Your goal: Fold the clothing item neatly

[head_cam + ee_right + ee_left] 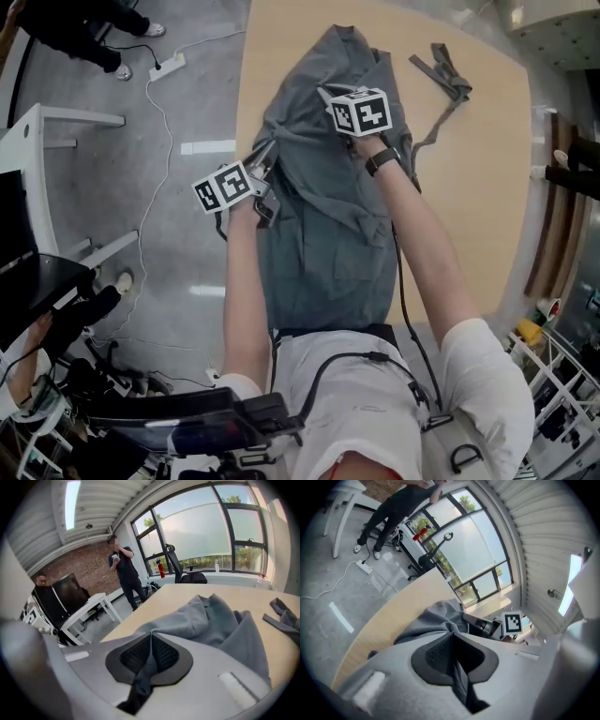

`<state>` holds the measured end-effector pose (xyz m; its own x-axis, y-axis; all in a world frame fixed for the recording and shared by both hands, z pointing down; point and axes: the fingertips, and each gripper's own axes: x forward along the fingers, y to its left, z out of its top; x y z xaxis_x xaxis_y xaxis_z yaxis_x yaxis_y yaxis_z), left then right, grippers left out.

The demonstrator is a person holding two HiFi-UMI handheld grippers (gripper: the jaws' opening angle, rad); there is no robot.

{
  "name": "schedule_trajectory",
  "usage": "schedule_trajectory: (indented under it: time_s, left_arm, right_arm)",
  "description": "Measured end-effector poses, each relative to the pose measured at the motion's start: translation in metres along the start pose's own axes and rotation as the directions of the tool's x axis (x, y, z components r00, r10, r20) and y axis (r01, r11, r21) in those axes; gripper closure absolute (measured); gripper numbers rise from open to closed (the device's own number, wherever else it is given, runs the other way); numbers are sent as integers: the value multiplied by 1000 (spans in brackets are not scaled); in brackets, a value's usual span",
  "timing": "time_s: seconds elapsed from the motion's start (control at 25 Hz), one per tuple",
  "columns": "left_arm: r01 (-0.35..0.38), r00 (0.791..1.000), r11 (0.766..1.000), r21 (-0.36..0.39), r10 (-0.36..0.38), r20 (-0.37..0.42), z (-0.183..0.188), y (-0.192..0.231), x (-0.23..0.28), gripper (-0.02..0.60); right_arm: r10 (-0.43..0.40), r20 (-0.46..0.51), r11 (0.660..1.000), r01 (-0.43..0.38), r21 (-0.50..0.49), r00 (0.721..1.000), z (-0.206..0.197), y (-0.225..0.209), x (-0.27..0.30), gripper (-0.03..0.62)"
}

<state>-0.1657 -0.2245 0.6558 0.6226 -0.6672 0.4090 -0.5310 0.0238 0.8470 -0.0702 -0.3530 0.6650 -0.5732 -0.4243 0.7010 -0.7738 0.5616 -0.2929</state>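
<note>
Tan table (478, 187); only gripper views show left tongs (453, 653) and right tongs (150, 651) pinching grey garment (319, 244).

Both arms stretch forward, fingers clamped tight on left gripper (263, 161) and right gripper (327, 96)

Right gripper (151, 637): jaws pinched shut on fold of grey garment (213, 620). Garment bunched on pale wooden table (173, 595), near its left edge. Separate grey strap (282, 613) toward table's right edge, apart from garment. Person (125, 573) stands beyond white desk (91, 607). Office chair (183, 571) by window (211, 531).
</note>
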Motion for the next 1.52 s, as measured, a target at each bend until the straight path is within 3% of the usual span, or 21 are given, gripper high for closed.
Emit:
schedule_trajectory:
  time_s: [0.08,0.2,0.28,0.4,0.48,0.52,0.56,0.64,0.72,0.88,1.04,1.28,1.52]
  left_arm:
    - [50,990,996,-77,-39,136,35,6,-19,569]
    - [71,950,984,-164,-17,312,82,30,-50,569]
    - [52,941,982,-183,13,338,96,46,-56,569]
    - [-42,959,985,-168,87,271,95,70,-48,566]
    - [-147,960,982,-117,170,224,93,81,-49,537]
    - [-189,957,979,-82,202,209,94,83,-52,483]
    - [-222,953,974,-45,226,199,94,83,-56,449]
    - [-279,944,960,40,266,196,95,78,-65,448]
    - [-337,928,933,128,306,213,97,69,-73,449]
    - [-411,907,852,323,347,238,97,33,-74,451]
    - [-335,942,811,480,273,195,90,-17,-34,475]
    - [-187,980,753,631,185,70,48,-86,34,543]
    - [-28,992,698,716,109,-67,-9,-151,104,579]
  right_arm:
    - [58,72,997,-61,45,996,32,10,5,588]
    - [106,144,990,-118,81,984,77,23,25,588]
    - [106,151,991,-118,69,983,96,28,44,588]
    - [60,95,998,-63,32,994,102,28,74,569]
    - [36,62,999,-34,-28,997,100,33,85,457]
    - [38,66,998,-34,-57,997,100,38,82,424]
    - [49,84,996,-43,-78,995,99,41,75,413]
    - [78,133,993,-65,-97,988,94,41,51,413]
    - [73,176,995,-58,-86,982,83,25,19,420]
    - [-11,215,1000,17,-26,977,52,-31,-46,427]
    - [-130,227,991,134,-2,965,24,-93,-110,457]
    - [-209,171,975,218,-37,963,-36,-135,-180,529]
    - [-246,128,962,258,-90,961,-80,-172,-237,580]
